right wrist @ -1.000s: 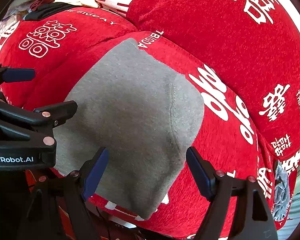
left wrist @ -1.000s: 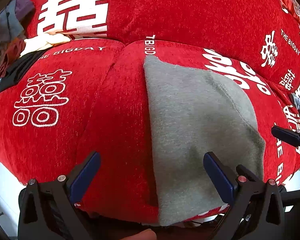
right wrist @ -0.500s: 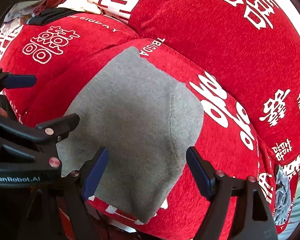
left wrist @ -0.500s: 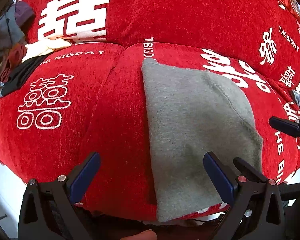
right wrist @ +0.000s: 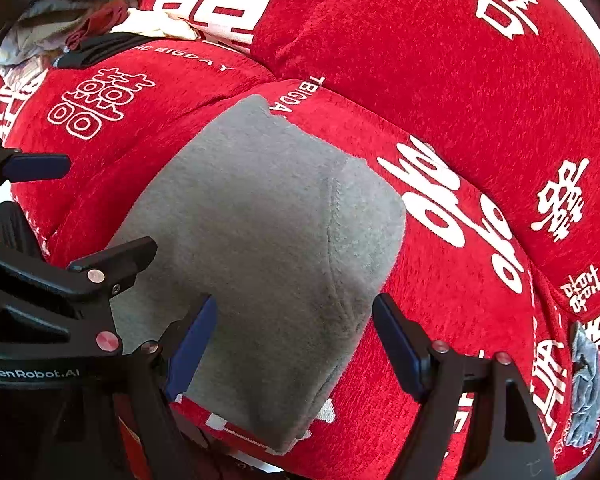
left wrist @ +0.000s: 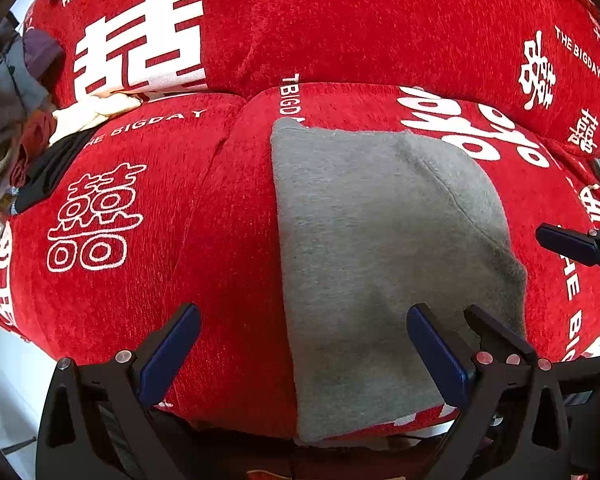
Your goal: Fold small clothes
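Note:
A grey folded garment [left wrist: 380, 248] lies flat on the red sofa seat [left wrist: 140, 184], its near end hanging over the front edge. It also shows in the right wrist view [right wrist: 260, 240]. My left gripper [left wrist: 300, 352] is open and empty, above the garment's near left edge. My right gripper [right wrist: 292, 344] is open and empty, above the garment's near right part. The left gripper also shows at the left of the right wrist view [right wrist: 80, 208], and one right gripper finger [left wrist: 568, 242] shows at the right edge of the left wrist view.
A pile of mixed clothes [left wrist: 24, 128] lies at the sofa's far left, also in the right wrist view [right wrist: 80, 20]. A small blue-grey cloth [right wrist: 586, 384] lies at the sofa's right end. The red backrest [left wrist: 340, 20] rises behind.
Both grippers have drawn back slightly toward the sofa's front edge, staying open. The grey garment has not moved.

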The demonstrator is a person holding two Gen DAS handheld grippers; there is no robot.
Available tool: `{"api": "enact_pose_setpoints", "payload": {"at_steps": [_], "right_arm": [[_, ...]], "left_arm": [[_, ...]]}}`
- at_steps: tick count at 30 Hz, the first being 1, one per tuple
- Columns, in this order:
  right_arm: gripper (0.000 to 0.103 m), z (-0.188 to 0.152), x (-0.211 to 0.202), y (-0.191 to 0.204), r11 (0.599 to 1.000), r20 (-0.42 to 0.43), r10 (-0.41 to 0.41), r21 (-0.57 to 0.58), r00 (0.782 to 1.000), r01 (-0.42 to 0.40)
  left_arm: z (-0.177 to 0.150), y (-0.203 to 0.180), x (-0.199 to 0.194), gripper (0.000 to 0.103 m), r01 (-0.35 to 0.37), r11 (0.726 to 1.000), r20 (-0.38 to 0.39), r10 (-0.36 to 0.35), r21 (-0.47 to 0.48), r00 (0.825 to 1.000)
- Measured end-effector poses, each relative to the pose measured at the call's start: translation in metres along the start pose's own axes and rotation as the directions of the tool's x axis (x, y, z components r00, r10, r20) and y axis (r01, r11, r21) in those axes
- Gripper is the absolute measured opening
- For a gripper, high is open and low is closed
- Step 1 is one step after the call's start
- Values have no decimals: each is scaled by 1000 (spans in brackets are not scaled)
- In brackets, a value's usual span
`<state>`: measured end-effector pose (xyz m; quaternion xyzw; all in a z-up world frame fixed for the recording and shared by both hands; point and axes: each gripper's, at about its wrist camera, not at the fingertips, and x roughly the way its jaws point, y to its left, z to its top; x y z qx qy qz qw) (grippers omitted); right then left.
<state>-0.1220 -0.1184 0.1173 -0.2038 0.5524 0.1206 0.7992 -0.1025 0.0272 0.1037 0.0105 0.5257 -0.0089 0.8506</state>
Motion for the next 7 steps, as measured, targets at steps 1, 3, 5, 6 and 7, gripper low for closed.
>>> {"api": "enact_pose_setpoints", "payload": {"at_steps": [1, 3, 5, 6, 7], "right_arm": [[82, -1, 1, -2, 1000, 2, 4, 5, 1000, -4], [82, -4, 2, -6, 1000, 5, 14, 17, 1000, -14], [82, -8, 4, -11, 999, 8, 23, 30, 1000, -23], [82, -10, 5, -14, 999, 9, 27, 36, 1000, -27], [82, -12, 6, -17, 999, 10, 31, 44, 999, -32]], "left_arm": [[0, -2, 0, 103, -4, 1000, -2, 4, 3, 1000], [1, -6, 0, 103, -14, 1000, -7, 14, 11, 1000], [1, -12, 1, 103, -29, 999, -10, 29, 21, 1000], [1, -14, 1, 103, -35, 999, -11, 35, 26, 999], [1, -17, 1, 103, -41, 999, -13, 41, 31, 999]]}}
